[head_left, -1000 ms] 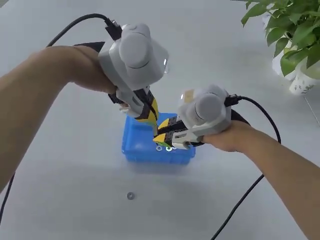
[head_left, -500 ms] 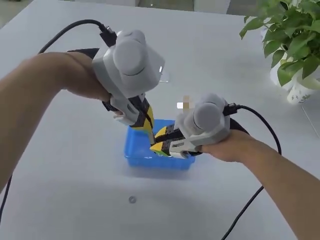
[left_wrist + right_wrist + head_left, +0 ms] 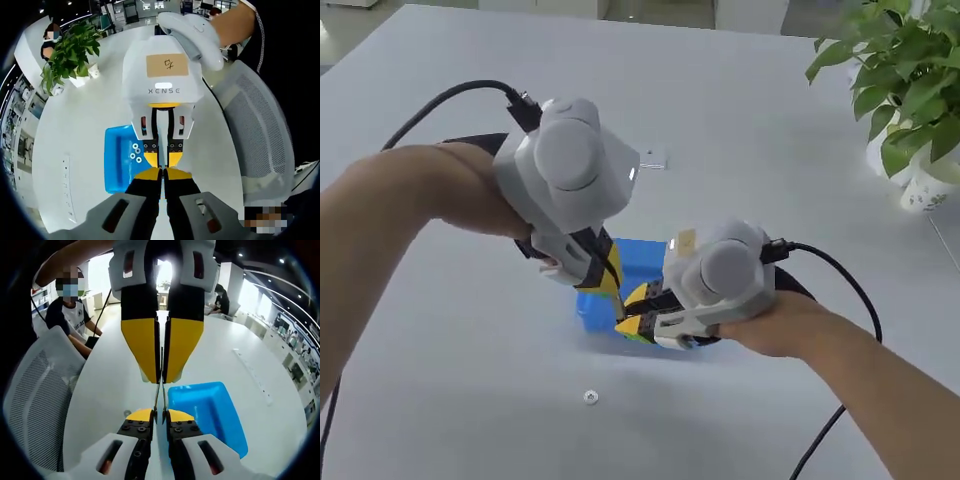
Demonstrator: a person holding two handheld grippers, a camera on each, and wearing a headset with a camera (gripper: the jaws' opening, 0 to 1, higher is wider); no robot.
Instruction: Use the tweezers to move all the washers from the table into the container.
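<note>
Tweezers [image 3: 159, 392] are pinched from both ends rn. Left gripper [image 3: 161, 377] has its jaws closed flat on one end, and right gripper [image 3: 155, 415] has its jaws closed on the other. In both gripper views the tool is just a thin metal sliver, edge-on, running btw the two sets of yellow tips. All that hangs over the near side of the blue container [image 3: 640, 255], which sits mid table [image 3: 770, 130]. A few washers [image 3: 135, 153] already lie on the container floor, close to one wall. One loose washer [image 3: 590, 397] is out on the bare top, well apart from the container, on the person's side of it.

Handling, imo: the loose washer is tiny, flat, light and hard metal, prob slick on that smooth surface. It won't break, but it'll skate or flip if a tip shoves it sideways. Best bet is one tip through the hole, or nip the rim from straight above w/ a gentle squeeze. The tweezers look thin and springy, so they could twist in the jaws if gripped off-centre. Can't tell which end the points are on.

Around it: nothing sits btw the loose washer and the container, so the path looks open. Cables [image 3: 450, 95] trail off the grippers and could drag across the top. Plant [image 3: 910, 70] is far off at the table corner, and a small white tag [image 3: 653, 158] lies beyond the container. Neither is in the way.
</note>
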